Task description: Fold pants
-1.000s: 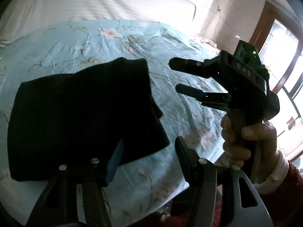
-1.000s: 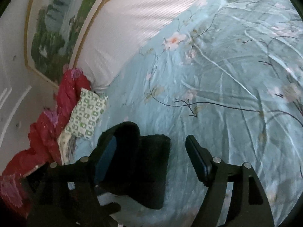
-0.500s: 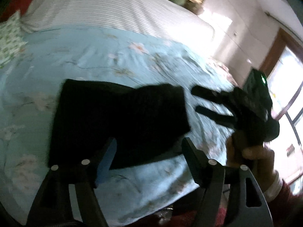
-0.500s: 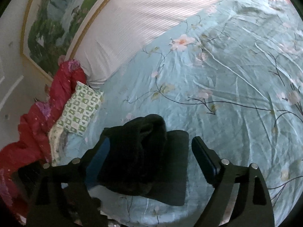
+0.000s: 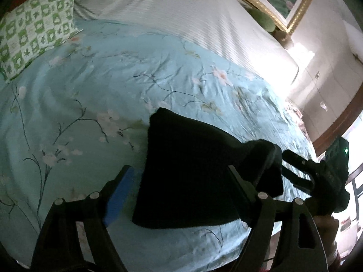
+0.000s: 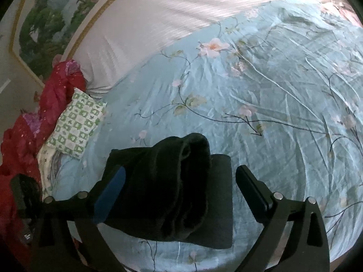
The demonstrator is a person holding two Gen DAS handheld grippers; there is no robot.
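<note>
The black pants (image 5: 188, 170) lie folded into a compact stack on the light blue floral bedspread (image 5: 95, 95), near the bed's front edge. In the right wrist view the pants (image 6: 172, 185) show a thick rolled layer on top of a flat layer. My left gripper (image 5: 179, 190) is open and empty, held just above the pants. My right gripper (image 6: 179, 188) is open and empty, hovering over the stack. The right gripper also shows in the left wrist view (image 5: 292, 167), just past the right end of the pants.
A green-and-white checked pillow (image 5: 34, 29) lies at the far left of the bed, also seen in the right wrist view (image 6: 77, 124). A red quilt (image 6: 20, 136) is bunched beside it. White striped bedding (image 5: 181, 9) lies beyond. A window (image 5: 354, 181) is at right.
Both grippers have drawn back and up from the pants, and the views widened. The left view swung leftward, so the pillow came into view. The pants stay folded on the bed.
</note>
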